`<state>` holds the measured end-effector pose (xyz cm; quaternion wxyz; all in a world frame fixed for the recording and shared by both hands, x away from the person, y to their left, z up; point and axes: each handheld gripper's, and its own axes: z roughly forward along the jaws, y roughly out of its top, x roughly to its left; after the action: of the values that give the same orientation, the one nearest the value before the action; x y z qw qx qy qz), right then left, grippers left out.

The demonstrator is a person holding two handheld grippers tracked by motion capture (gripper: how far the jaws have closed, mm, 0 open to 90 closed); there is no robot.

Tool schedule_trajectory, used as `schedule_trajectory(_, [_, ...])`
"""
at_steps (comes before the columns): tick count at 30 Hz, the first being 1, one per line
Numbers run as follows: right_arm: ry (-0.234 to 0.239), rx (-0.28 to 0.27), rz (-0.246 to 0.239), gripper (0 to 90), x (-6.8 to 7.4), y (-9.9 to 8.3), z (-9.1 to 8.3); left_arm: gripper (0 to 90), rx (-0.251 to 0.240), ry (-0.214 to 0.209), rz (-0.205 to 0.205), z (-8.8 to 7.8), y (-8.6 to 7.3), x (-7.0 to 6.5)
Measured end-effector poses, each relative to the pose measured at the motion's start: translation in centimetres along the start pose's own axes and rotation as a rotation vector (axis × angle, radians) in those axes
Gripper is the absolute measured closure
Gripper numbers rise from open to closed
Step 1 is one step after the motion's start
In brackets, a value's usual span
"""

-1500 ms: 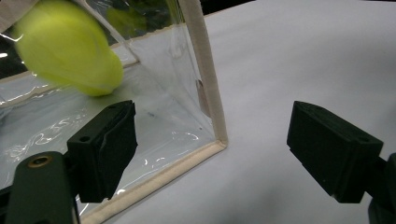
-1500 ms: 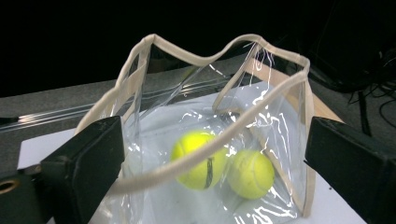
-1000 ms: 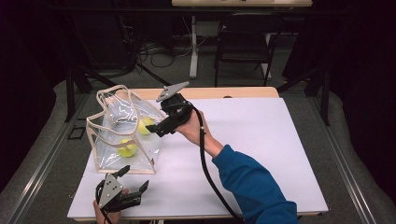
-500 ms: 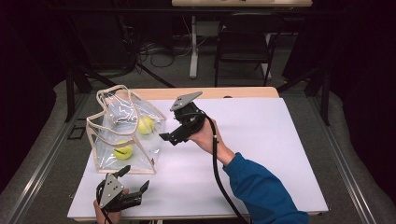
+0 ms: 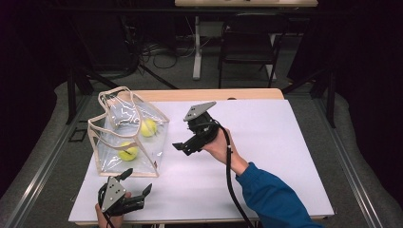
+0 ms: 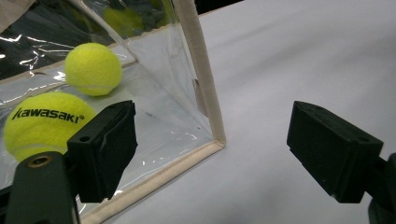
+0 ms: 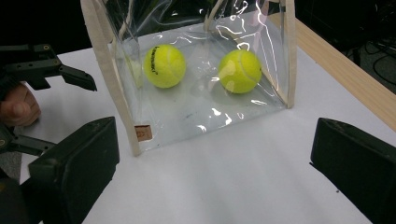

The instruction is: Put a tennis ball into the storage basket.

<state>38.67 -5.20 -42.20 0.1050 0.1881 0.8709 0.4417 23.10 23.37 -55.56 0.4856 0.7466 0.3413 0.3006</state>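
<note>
Pulled back from the bag [image 5: 127,134], the right gripper [image 5: 183,146] now hangs beside it over the surface [image 5: 266,142], jaws spread wide and holding nothing. Two balls [image 5: 148,127] lie inside the clear bag. Near the front edge, the left gripper [image 5: 135,183] is spread too.

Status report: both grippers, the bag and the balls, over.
Left gripper open, near bag corner. Right gripper open, empty, beside bag. Two balls inside. Nothing in the way.
</note>
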Motion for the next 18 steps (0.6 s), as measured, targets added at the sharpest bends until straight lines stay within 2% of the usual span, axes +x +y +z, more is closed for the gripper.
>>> schedule_trajectory(18, [-0.026, 0.021, 0.021, 1.0, 0.1, -3.1, -1.6, 16.2, 0.003, 0.002, 0.002, 0.0, 0.0, -0.1])
